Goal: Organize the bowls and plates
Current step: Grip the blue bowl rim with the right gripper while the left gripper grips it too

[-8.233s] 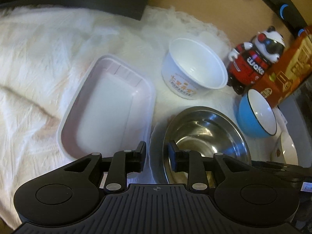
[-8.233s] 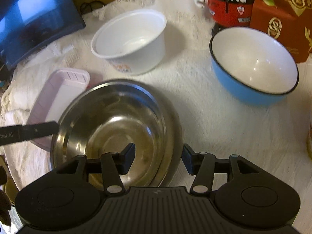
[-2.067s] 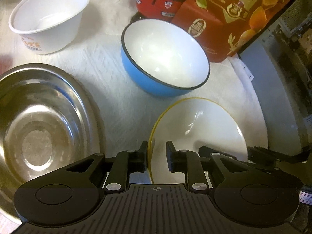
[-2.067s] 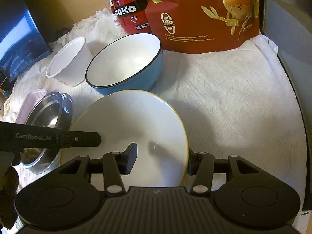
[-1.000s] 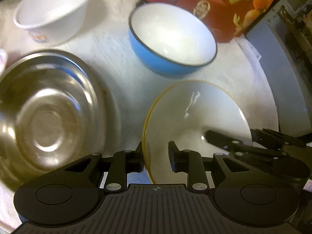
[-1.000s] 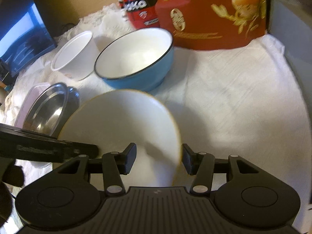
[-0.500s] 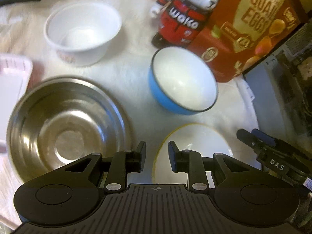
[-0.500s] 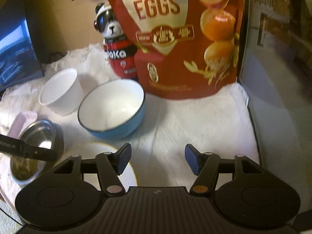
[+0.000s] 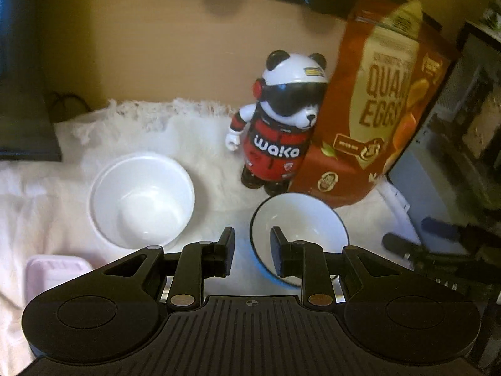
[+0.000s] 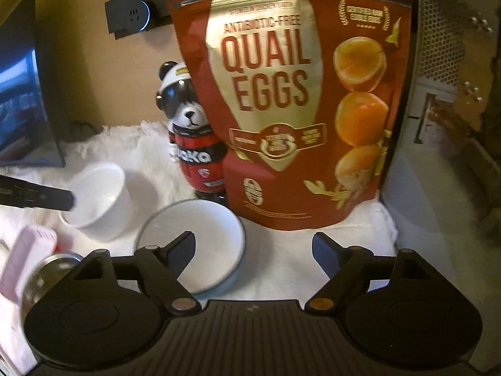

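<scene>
The blue bowl with its white inside stands on the white cloth in front of the snack bag. A white plastic bowl stands to its left. My left gripper hovers above the blue bowl's left rim, jaws a narrow gap apart with nothing in them. In the right wrist view the blue bowl lies under my right gripper, whose jaws are opening wide and hold nothing. The white bowl and a steel bowl's rim show at left. The yellow-rimmed plate is out of view.
A panda figure and a tall red quail-egg bag stand at the back by the wall. A pink tray lies at the left. A dark monitor is far left, and a grey appliance bounds the right.
Both grippers have risen and tipped up away from the yellow-rimmed plate, which has dropped out of view. The right jaws have spread wide; the left gap is unchanged.
</scene>
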Tool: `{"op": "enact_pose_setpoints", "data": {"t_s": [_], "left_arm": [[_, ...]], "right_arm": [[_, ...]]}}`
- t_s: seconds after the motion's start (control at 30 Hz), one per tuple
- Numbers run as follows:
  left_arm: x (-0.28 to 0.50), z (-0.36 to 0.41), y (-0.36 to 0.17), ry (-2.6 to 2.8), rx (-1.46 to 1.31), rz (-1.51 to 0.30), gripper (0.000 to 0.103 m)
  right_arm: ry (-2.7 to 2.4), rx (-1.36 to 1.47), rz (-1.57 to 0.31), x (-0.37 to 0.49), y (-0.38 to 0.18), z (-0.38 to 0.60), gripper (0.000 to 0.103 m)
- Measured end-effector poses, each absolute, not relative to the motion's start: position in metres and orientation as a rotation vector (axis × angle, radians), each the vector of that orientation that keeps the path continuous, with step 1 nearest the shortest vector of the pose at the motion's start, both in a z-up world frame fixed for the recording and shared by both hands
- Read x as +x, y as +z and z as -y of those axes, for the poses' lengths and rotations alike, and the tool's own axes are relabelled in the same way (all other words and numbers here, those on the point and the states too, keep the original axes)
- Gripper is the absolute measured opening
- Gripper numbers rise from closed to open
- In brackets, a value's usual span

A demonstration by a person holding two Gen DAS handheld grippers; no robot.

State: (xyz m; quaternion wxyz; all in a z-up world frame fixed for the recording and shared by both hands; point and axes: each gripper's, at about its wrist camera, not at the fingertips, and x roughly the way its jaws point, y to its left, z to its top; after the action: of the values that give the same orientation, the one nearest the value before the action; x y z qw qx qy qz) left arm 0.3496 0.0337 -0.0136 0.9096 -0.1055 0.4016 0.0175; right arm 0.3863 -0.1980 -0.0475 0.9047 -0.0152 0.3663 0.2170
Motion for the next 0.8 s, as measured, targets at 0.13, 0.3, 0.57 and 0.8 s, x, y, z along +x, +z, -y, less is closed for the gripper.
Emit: {"op": "enact_pose_setpoints", "data": {"t_s": [0.13,0.3,0.57,0.8], "left_arm": [[0.366,-0.047,-0.033,-0.015,-0.255,-0.874,0.028],[0.376,-0.059,-0.056,-0.076,-0.308,-0.907,0.028],[0.388,-0.079,-0.080,-0.159,-0.405,-0.945,0.028],[0.407,-0.068,-0.088,-0.108,-0.333,-0.939,0.028]], "right_arm": [[0.401,0.003,-0.811,0.386,-0.046,0.186,0.082],[0.286,0.041,-0.900,0.383,-0.048,0.189,0.082],[0.109,0.023,-0.926,0.373,-0.044,0.171,0.087],[0.241,0.021,-1.018,0.429,-0.067,0.171,0.071]]}}
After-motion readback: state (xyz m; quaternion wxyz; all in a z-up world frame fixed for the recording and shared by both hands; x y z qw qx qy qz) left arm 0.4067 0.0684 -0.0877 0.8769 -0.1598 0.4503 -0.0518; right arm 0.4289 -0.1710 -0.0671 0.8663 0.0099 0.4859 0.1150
